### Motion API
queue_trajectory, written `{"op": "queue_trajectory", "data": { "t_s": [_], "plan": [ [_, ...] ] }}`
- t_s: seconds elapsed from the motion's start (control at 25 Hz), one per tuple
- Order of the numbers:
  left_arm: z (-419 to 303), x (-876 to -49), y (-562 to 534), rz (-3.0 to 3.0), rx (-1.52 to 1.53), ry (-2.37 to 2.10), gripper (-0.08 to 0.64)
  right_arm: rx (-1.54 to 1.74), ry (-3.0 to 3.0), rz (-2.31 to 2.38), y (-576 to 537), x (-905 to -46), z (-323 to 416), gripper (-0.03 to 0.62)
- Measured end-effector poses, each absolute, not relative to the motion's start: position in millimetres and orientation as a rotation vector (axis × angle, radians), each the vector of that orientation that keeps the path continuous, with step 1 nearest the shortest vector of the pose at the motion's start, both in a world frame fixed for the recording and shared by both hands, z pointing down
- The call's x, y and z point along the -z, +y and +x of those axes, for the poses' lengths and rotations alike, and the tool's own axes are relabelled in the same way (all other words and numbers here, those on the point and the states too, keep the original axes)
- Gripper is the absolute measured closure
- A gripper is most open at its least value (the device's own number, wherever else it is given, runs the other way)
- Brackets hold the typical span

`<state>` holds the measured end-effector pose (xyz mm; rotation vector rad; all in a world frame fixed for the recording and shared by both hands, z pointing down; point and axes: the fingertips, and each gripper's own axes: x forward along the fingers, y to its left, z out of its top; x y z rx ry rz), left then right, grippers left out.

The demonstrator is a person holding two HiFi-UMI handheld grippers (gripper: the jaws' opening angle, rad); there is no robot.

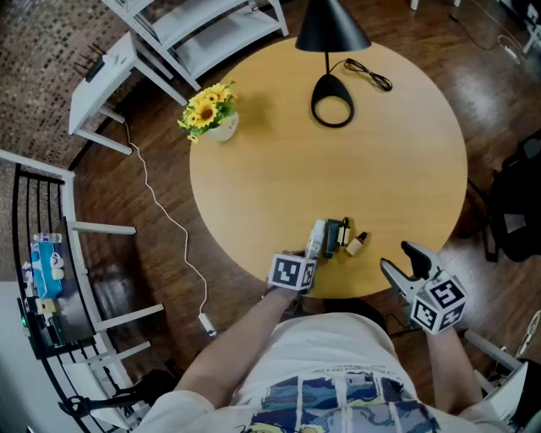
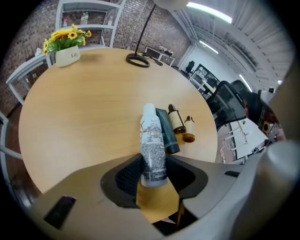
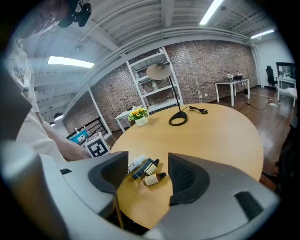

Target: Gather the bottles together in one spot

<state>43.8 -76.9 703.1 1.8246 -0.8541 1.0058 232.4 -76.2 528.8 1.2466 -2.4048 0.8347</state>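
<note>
Four bottles lie side by side near the front edge of the round wooden table [image 1: 279,169]: a white spray bottle [image 1: 315,239], a dark teal tube [image 1: 332,234], a brown labelled bottle [image 1: 345,232] and a small amber bottle [image 1: 356,244]. My left gripper [image 1: 313,254] points steeply down over the table edge. It is shut on the base of the white bottle [image 2: 152,140], with a pad against each side. The other three [image 2: 167,131] [image 2: 176,119] [image 2: 189,129] lie just right of it. My right gripper [image 1: 397,256] hangs open and holds nothing, off the table edge to the right of the bottles [image 3: 151,167].
A pot of yellow flowers [image 1: 211,110] stands at the table's far left. A black lamp [image 1: 331,93] with its cord stands at the back. White shelving [image 1: 194,25] is beyond the table, a black rack [image 1: 42,279] on the left and a dark chair [image 1: 516,211] on the right.
</note>
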Motion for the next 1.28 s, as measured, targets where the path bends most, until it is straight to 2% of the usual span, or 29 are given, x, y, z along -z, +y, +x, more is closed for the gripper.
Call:
{"op": "queue_trajectory", "data": {
  "t_s": [0.2, 0.44, 0.64, 0.84, 0.92, 1.12, 1.28],
  "plan": [
    [37.3, -673.3, -83.8, 1.851, -0.809, -0.888, 0.387, -0.852, -2.434, 1.189, -80.0, -531.4, 222.5, 0.321],
    [50.1, -580.9, -91.5, 2.133, -0.514, -0.797, 0.387, -0.969, -2.583, 1.079, -112.9, -507.0, 180.4, 0.354],
    [71.4, -510.7, -79.7, 2.377, -0.327, -0.624, 0.387, -1.126, -2.765, 0.841, -145.7, -465.0, 130.0, 0.359],
    [73.2, -486.2, -72.1, 2.479, -0.272, -0.492, 0.387, -1.321, -2.896, 0.516, -148.7, -426.6, 88.9, 0.375],
    [69.6, -487.1, -71.2, 2.495, -0.296, -0.477, 0.387, -1.303, -2.901, 0.470, -147.5, -424.5, 81.0, 0.475],
    [52.2, -497.0, -85.4, 2.457, -0.318, -0.591, 0.385, -1.179, -2.852, 0.460, -154.5, -436.3, 77.7, 0.476],
    [22.4, -507.3, -97.7, 2.410, -0.384, -0.733, 0.387, -0.895, -2.778, 0.606, -194.6, -451.6, 89.5, 0.476]
  ]
}}
